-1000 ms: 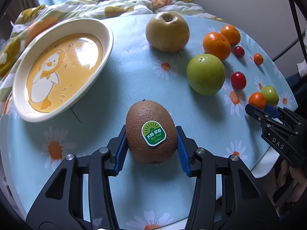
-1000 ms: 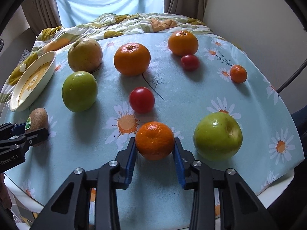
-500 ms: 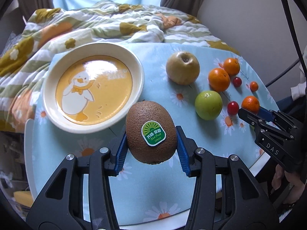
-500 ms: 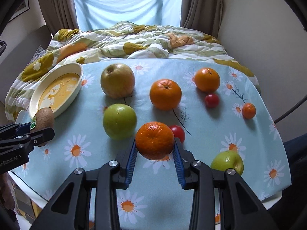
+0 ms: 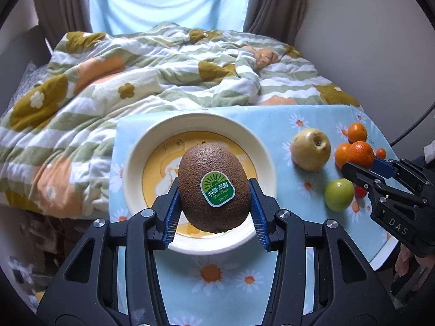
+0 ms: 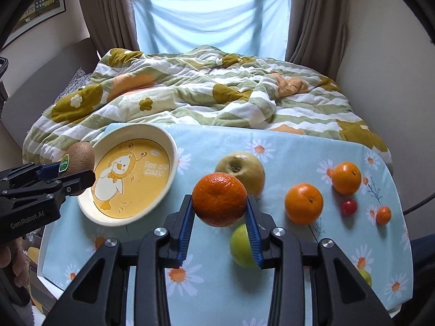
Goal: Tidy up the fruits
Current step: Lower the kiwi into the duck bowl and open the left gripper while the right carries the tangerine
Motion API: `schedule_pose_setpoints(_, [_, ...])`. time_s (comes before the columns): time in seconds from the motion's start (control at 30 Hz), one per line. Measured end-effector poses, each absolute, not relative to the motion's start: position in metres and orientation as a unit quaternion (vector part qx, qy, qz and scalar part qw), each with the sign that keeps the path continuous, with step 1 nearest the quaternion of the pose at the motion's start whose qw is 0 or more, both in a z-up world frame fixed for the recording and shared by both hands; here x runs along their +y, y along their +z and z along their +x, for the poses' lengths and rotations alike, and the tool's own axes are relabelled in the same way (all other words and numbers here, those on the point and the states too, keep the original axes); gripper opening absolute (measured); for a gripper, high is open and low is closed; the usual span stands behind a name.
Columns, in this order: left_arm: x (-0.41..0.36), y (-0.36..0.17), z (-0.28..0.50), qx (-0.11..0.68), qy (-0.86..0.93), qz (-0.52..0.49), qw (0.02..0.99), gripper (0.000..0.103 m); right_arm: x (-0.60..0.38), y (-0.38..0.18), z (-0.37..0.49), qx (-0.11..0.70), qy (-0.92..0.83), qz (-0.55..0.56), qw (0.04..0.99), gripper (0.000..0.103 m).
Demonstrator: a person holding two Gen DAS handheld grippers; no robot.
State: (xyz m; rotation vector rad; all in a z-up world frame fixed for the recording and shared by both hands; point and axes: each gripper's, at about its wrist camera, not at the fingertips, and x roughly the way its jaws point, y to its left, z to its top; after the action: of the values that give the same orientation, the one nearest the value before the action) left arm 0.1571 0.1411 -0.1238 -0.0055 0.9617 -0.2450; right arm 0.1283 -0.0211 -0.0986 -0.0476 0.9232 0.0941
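My left gripper (image 5: pixel 214 212) is shut on a brown kiwi (image 5: pixel 214 187) with a green sticker and holds it in the air over the near rim of the white duck plate (image 5: pixel 130 168). My right gripper (image 6: pixel 219 231) is shut on an orange mandarin (image 6: pixel 219 198), held above the table. The plate (image 6: pixel 168 146) has nothing in it. In the right wrist view the left gripper (image 6: pixel 81 175) with the kiwi (image 6: pixel 81 156) is at the plate's left edge. In the left wrist view the right gripper (image 5: pixel 361 167) with the mandarin (image 5: pixel 361 154) is at the right.
On the daisy tablecloth (image 6: pixel 285 146) lie a yellow pear (image 6: pixel 244 167), two oranges (image 6: pixel 304 203) (image 6: pixel 346 178), a green apple (image 6: pixel 240 243), a cherry tomato (image 6: pixel 349 207) and a small kumquat (image 6: pixel 383 215). A bed with a quilt (image 6: pixel 206 92) lies behind the table.
Both grippers lifted their fruit off the table and rose. The left one carried the kiwi over the plate. The right one raised the mandarin and moved toward the plate.
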Motion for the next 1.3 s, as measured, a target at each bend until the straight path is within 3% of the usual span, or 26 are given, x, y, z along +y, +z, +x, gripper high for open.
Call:
schedule_pose_setpoints(0.43, [0.166, -0.16, 0.228, 0.459, -0.131, 0.033, 0.878, 0.052, 0.019, -0.115, 0.173, 0.45, 0.046, -0.019, 0.892, 0.034])
schedule_pose_setpoints(0.83, [0.177, -0.159, 0.218, 0.474, -0.142, 0.017, 0.869, 0.054, 0.024, -0.113, 0.184, 0.458, 0.039, -0.009, 0.888, 0.034])
schedule_pose_setpoints(0.87, [0.178, -0.158, 0.217, 0.476, -0.138, 0.018, 0.868, 0.064, 0.025, -0.112, 0.184, 0.457, 0.04, -0.009, 0.888, 0.034])
schedule_pose_setpoints(0.9, [0.179, -0.157, 0.214, 0.475, -0.136, 0.018, 0.869, 0.087, 0.027, -0.11, 0.185, 0.457, 0.043, -0.009, 0.888, 0.034])
schedule_pose_setpoints(0.93, [0.181, -0.155, 0.211, 0.472, -0.139, 0.015, 0.871, 0.099, 0.028, -0.109, 0.186, 0.458, 0.046, -0.009, 0.888, 0.034])
schedule_pose_setpoints(0.97, [0.184, -0.152, 0.208, 0.467, -0.14, 0.012, 0.873, 0.103, 0.029, -0.108, 0.187, 0.46, 0.05, -0.008, 0.887, 0.034])
schedule_pose_setpoints(1.3, [0.201, -0.144, 0.18, 0.473, -0.1, 0.009, 0.875, 0.103, 0.051, -0.115, 0.21, 0.476, 0.131, -0.022, 0.869, 0.034])
